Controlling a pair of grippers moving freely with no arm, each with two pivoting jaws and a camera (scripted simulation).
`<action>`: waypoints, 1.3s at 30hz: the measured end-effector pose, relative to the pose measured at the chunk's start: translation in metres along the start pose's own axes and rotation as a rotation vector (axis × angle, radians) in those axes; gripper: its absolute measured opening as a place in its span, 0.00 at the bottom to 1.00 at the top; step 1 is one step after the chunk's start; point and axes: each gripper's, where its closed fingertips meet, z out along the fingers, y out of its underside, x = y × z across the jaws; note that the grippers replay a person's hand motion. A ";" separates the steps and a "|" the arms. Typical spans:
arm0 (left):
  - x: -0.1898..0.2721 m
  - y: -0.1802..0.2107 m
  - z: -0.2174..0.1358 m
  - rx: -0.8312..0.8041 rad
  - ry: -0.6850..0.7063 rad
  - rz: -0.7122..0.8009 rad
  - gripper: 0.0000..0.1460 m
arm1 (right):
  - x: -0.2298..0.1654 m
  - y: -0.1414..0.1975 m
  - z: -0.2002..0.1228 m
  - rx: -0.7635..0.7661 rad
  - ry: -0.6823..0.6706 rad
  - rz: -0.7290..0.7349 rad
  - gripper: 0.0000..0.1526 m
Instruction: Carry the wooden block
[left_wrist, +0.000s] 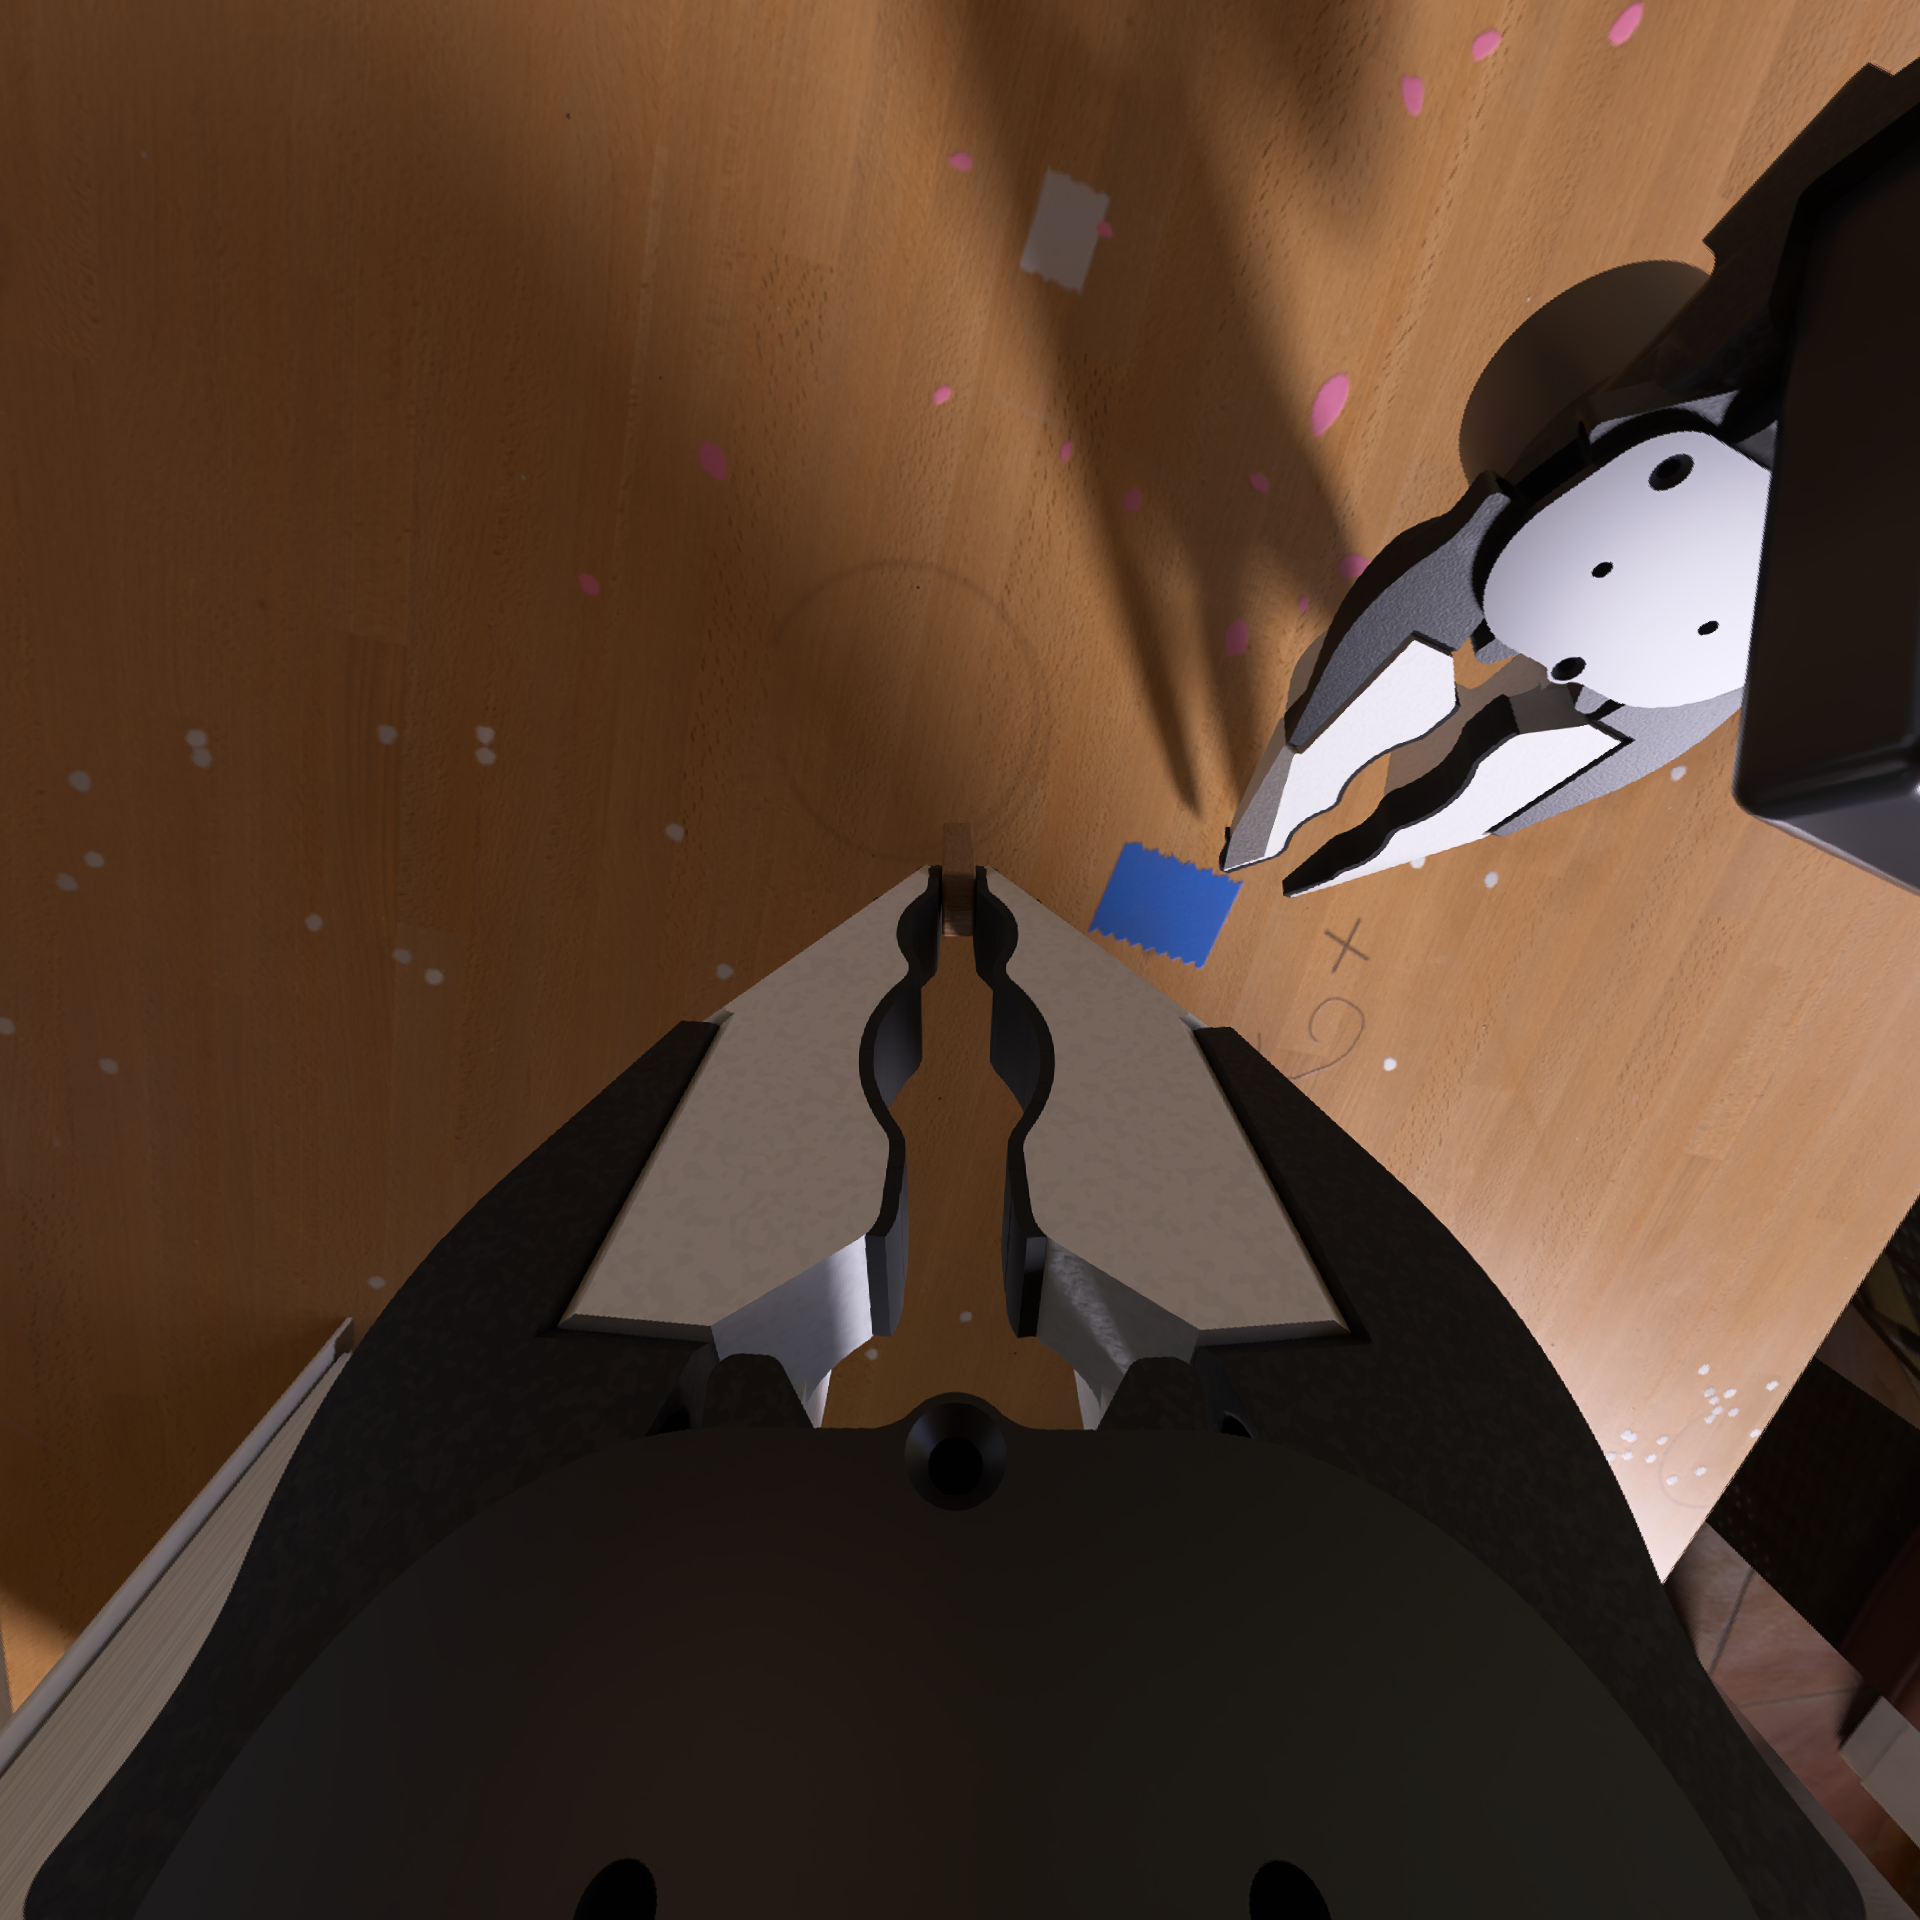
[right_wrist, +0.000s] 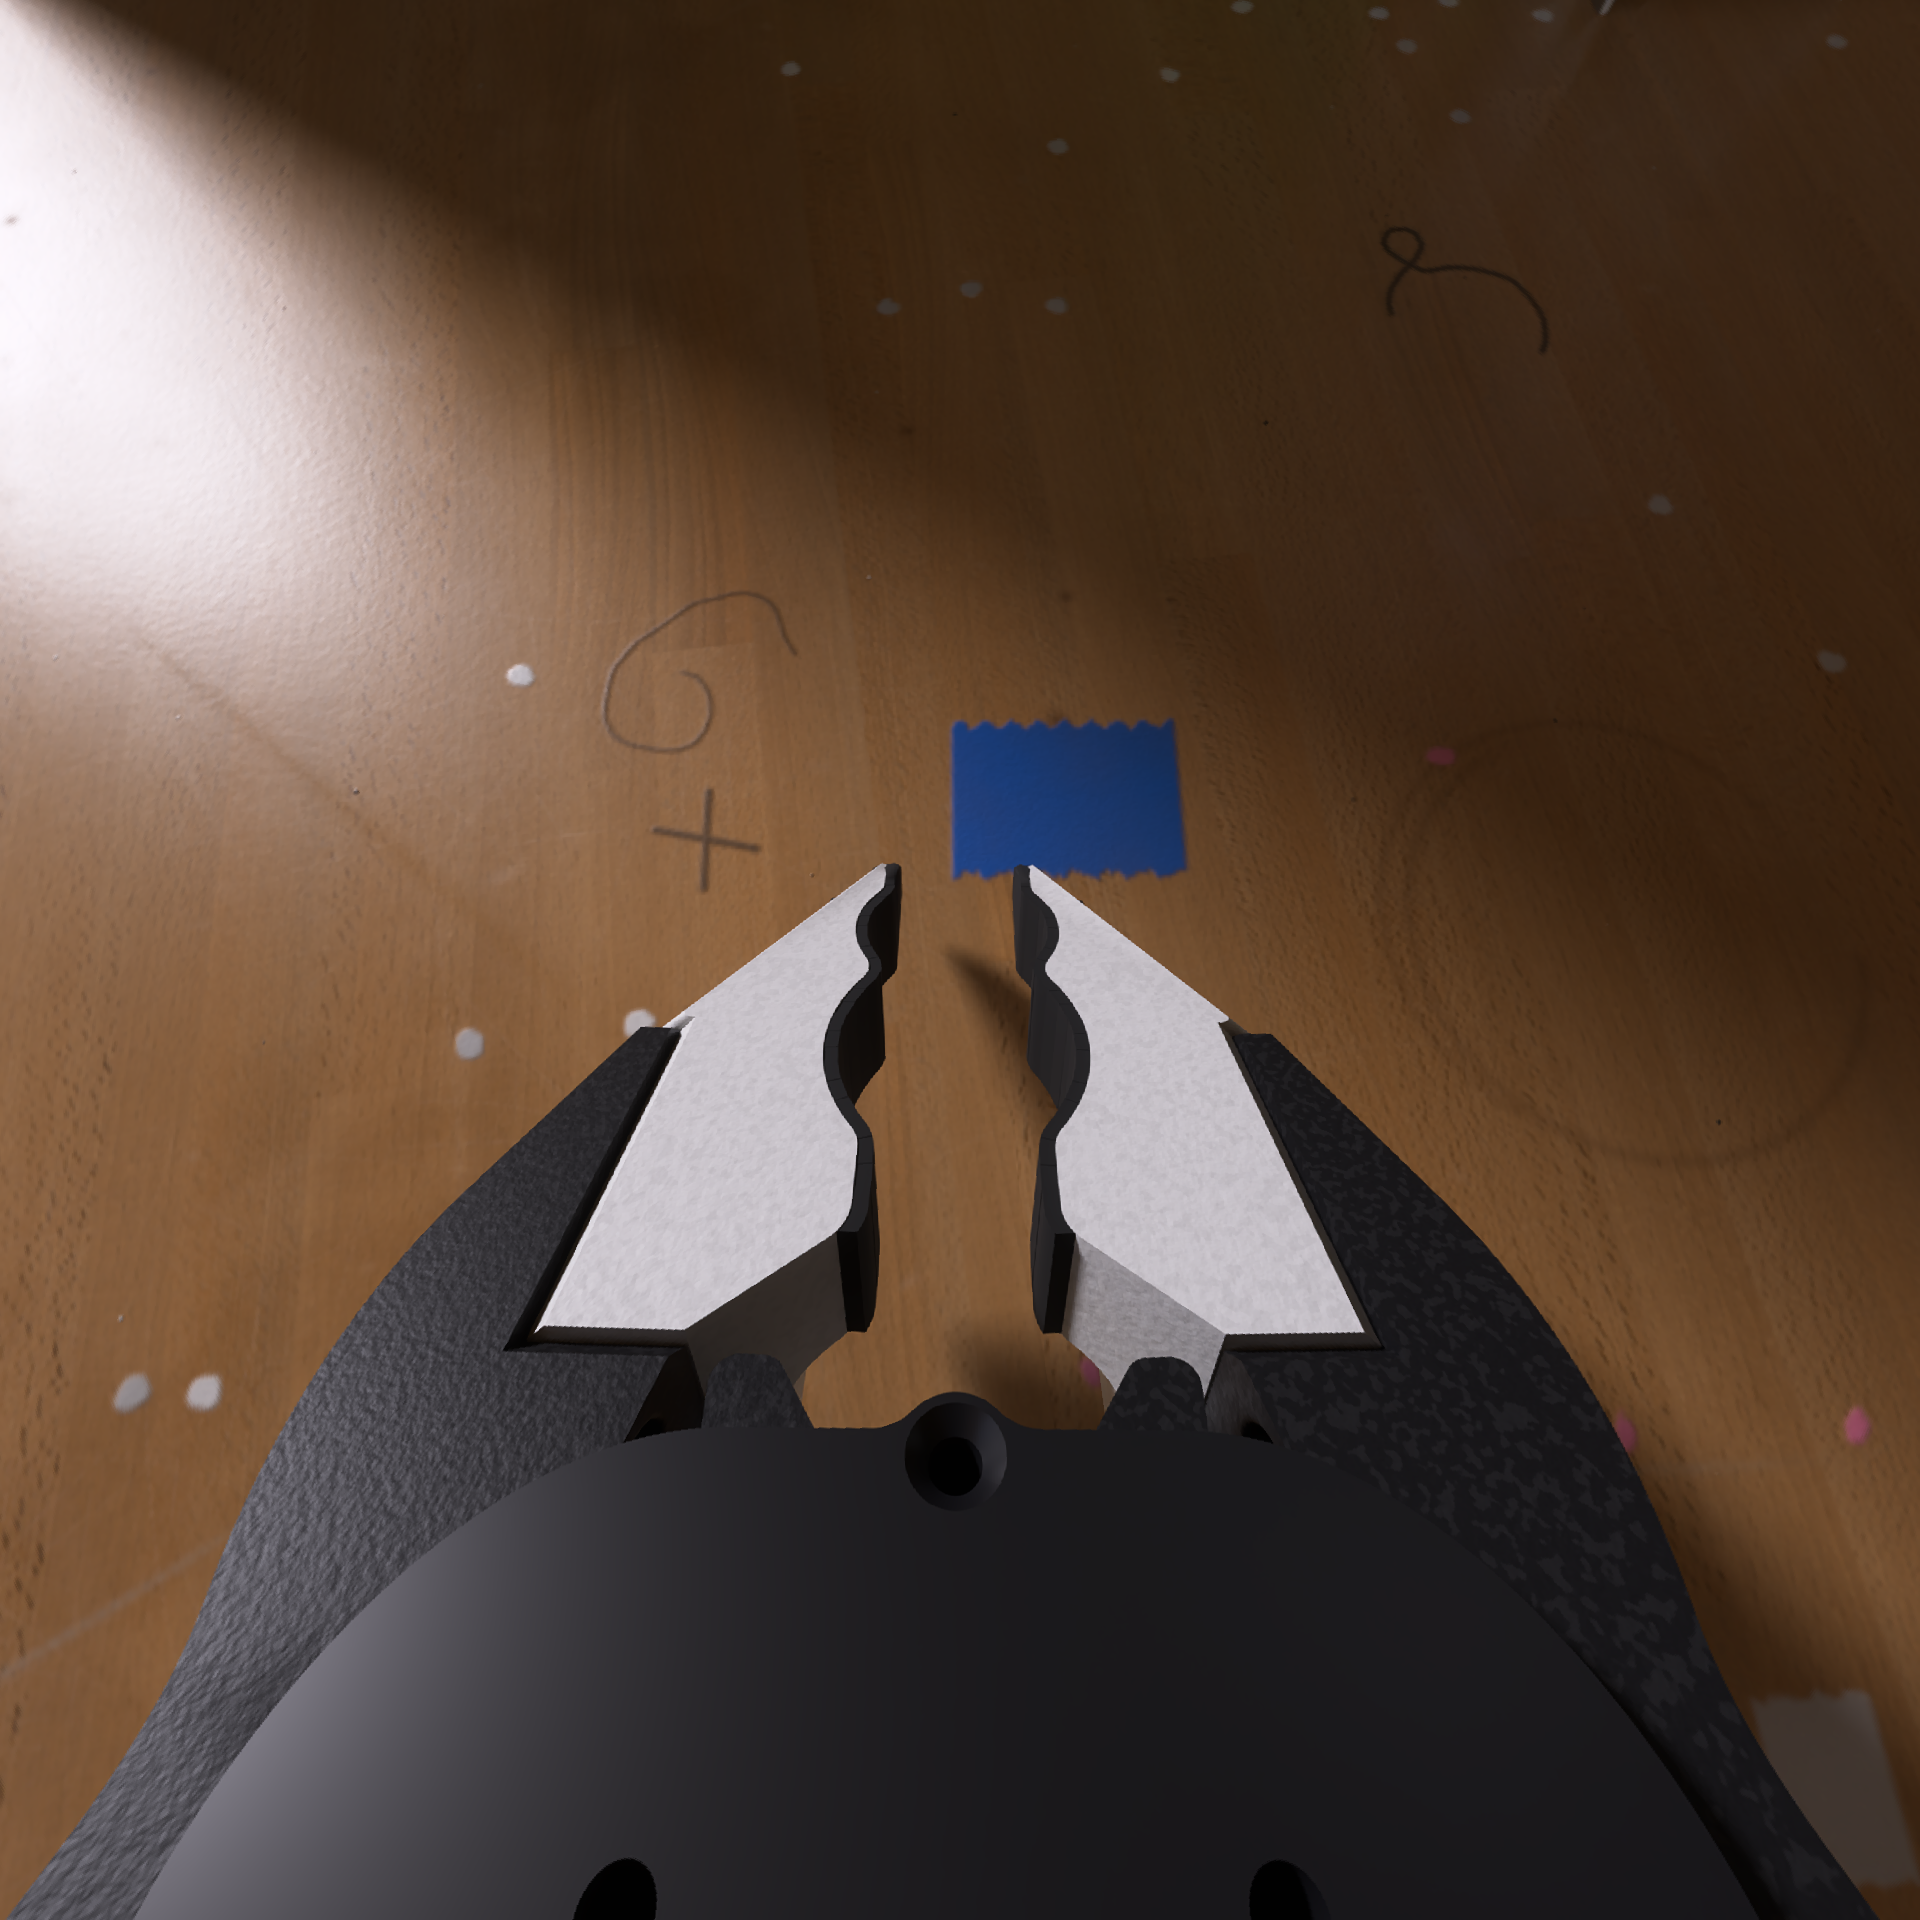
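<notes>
Closest to us, our left gripper (left_wrist: 957, 883) pinches the wooden block (left_wrist: 957, 902) at its very fingertips above the table (left_wrist: 416, 520); we should keep the squeeze firm and move level, since so shallow a hold could slip; beyond, our right gripper (right_wrist: 956, 873) hangs narrowly parted and empty beside the blue tape (right_wrist: 1068, 798).

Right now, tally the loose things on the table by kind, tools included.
Wooden block: 1
Blue tape piece: 1
Grey tape piece: 1
Tools: 2, left tool and right tool
Total: 5
</notes>
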 end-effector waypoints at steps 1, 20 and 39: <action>0.000 0.000 0.000 0.001 0.000 0.001 0.03 | 0.001 0.000 0.001 0.001 0.004 0.013 0.15; 0.009 -0.005 0.001 -0.013 0.013 0.030 0.03 | 0.011 -0.003 -0.002 0.025 0.046 0.056 0.15; 0.050 0.030 0.035 -0.004 0.080 -0.119 0.03 | 0.013 -0.008 -0.013 0.049 0.109 0.024 0.15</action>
